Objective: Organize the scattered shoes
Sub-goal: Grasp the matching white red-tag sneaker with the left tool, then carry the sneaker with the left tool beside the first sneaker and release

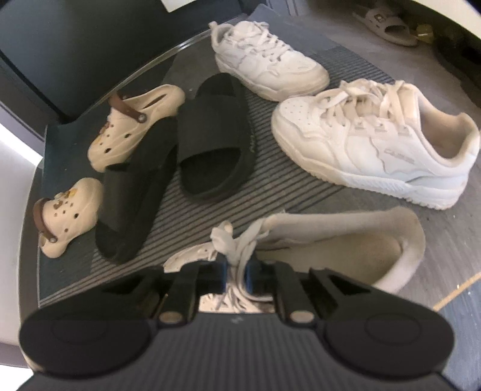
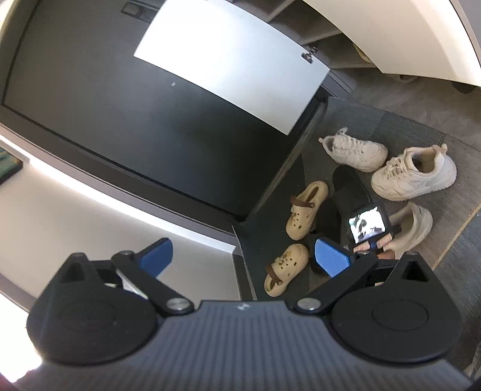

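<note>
My left gripper [image 1: 236, 278] is shut on the laces and tongue of a white sneaker [image 1: 345, 249], whose open heel shows to the right. Ahead on the striped doormat [image 1: 270, 192] lie two more white sneakers [image 1: 267, 57] [image 1: 375, 141], two black slides [image 1: 213, 135] [image 1: 135, 195] and two small beige clogs [image 1: 135, 123] [image 1: 69, 216]. My right gripper [image 2: 243, 258] hangs open high above the floor with nothing between its blue pads [image 2: 330, 258]. Below it I see the same clogs [image 2: 306, 207], the sneakers [image 2: 415, 174] and the left gripper's device [image 2: 366, 225] over the held sneaker [image 2: 418, 222].
A dark door [image 2: 135, 105] with a pale panel stands along the mat's far edge. A pale wall [image 2: 75, 210] is at the left. Another light sandal [image 1: 387, 21] lies off the mat at the far right, and grey wood-look floor [image 1: 457, 240] surrounds the mat.
</note>
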Demonstrator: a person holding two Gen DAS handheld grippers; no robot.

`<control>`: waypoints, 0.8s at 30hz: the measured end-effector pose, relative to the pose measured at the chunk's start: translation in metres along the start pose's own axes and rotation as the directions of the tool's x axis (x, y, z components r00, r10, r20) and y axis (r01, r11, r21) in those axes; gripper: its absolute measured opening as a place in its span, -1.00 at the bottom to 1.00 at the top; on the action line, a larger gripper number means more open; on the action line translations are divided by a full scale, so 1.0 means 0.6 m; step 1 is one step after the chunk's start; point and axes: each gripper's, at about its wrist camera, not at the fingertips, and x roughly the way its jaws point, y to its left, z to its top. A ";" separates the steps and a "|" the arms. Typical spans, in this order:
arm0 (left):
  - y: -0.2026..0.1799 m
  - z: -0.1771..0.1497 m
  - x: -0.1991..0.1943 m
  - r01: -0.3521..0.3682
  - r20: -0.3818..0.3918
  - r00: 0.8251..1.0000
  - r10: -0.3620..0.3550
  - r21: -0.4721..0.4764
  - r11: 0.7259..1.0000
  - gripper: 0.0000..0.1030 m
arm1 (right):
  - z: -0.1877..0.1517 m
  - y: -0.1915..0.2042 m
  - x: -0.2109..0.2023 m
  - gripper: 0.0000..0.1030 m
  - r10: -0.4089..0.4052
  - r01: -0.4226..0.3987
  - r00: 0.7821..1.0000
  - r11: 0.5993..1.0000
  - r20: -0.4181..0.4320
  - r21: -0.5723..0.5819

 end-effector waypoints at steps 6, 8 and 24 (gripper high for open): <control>0.035 -0.042 -0.059 -0.004 0.036 0.999 0.003 0.044 0.999 -0.77 | 0.001 0.004 -0.012 1.00 0.014 -0.014 1.000 1.000 0.026 -0.002; 0.046 -0.060 -0.079 0.017 0.031 0.999 -0.019 0.062 0.998 -0.80 | 0.001 0.010 -0.015 1.00 0.036 -0.036 0.999 0.999 0.026 -0.005; 0.125 -0.163 -0.168 0.136 0.069 0.989 -0.129 -0.110 0.985 -0.83 | -0.044 0.043 -0.030 1.00 0.048 -0.046 0.999 0.996 0.016 -0.074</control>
